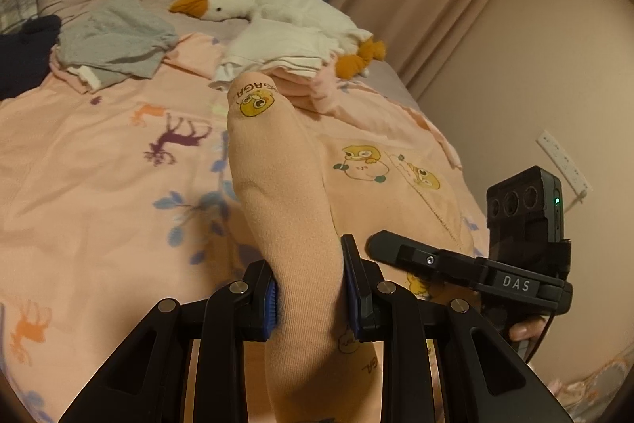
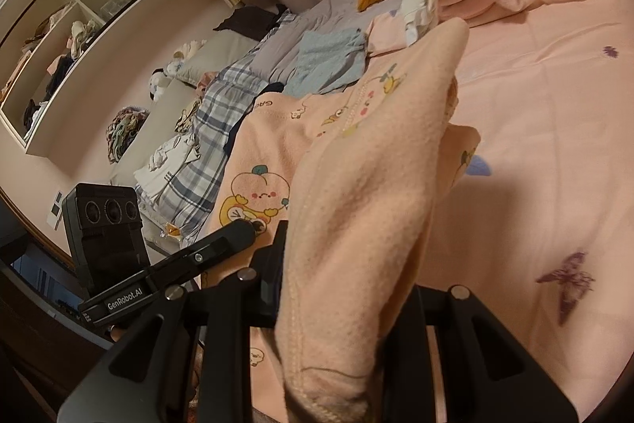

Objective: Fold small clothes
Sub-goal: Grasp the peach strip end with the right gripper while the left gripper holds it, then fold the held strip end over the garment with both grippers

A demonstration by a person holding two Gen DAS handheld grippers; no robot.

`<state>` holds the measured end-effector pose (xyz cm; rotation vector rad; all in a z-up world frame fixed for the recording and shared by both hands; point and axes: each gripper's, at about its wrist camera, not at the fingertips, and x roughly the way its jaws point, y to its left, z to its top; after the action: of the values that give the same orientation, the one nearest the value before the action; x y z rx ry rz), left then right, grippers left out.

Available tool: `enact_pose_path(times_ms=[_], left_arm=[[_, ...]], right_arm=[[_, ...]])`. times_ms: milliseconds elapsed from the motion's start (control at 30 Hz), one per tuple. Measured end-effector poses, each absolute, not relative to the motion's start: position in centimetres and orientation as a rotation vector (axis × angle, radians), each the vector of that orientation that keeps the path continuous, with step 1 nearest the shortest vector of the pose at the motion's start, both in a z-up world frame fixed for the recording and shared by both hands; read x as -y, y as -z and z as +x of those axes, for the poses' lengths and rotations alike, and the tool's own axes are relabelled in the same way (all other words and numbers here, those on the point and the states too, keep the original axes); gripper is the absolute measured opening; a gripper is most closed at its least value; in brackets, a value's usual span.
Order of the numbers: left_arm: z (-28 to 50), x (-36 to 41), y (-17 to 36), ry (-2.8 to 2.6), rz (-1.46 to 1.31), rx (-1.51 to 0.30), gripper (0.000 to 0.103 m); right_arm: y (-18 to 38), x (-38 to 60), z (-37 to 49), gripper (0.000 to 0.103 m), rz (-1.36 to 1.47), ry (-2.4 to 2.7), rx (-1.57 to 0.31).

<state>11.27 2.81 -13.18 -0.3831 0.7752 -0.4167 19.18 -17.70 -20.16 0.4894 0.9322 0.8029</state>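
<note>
A small peach garment with cartoon duck prints (image 1: 277,185) lies on the pink bed cover. My left gripper (image 1: 313,288) is shut on a bunched strip of it, which runs forward between the blue pads. My right gripper (image 2: 340,264) is shut on another fold of the same garment (image 2: 368,193), showing its fleecy inside; the fabric drapes over and hides the right finger. The rest of the garment (image 2: 277,145) spreads flat to the left. The other gripper's body shows in the left wrist view (image 1: 515,264) and in the right wrist view (image 2: 119,264).
A white goose plush (image 1: 277,14) lies at the back by folded white and pink clothes (image 1: 285,62). A grey garment (image 1: 115,38) and dark cloth (image 1: 23,54) lie back left. Plaid bedding (image 2: 206,145) and a shelf unit (image 2: 79,26) are beside the bed.
</note>
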Motion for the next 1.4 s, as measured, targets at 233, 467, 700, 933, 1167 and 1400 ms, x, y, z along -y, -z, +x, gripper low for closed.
enact_pose_path(times_ms=[233, 467, 700, 933, 1167, 1400], left_arm=[[11.3, -5.0, 13.6, 0.356, -0.356, -0.78, 0.025], [11.9, -6.1, 15.5, 0.308, -0.347, -0.813, 0.025], [15.6, -6.0, 22.2, 0.309, -0.396, -0.928, 0.025], [17.1, -9.0, 25.4, 0.28, -0.551, -1.058, 0.028], [14.0, -7.5, 20.6, 0.2, -0.382, -0.92, 0.028], [10.8, -2.9, 20.2, 0.305, -0.232, -0.898, 0.028]], right_arm=[[21.1, 14.3, 20.0, 0.026, 0.489, -0.837, -0.964], [22.3, 12.0, 20.2, 0.026, 0.446, -0.822, -0.989], [26.7, 11.8, 22.3, 0.033, 0.376, -0.688, -1.076], [30.6, 14.6, 24.0, 0.043, 0.461, -0.567, -1.216], [23.3, 16.0, 20.5, 0.059, 0.281, -0.476, -1.025], [25.1, 12.0, 18.0, 0.031, 0.144, -0.631, -1.084]])
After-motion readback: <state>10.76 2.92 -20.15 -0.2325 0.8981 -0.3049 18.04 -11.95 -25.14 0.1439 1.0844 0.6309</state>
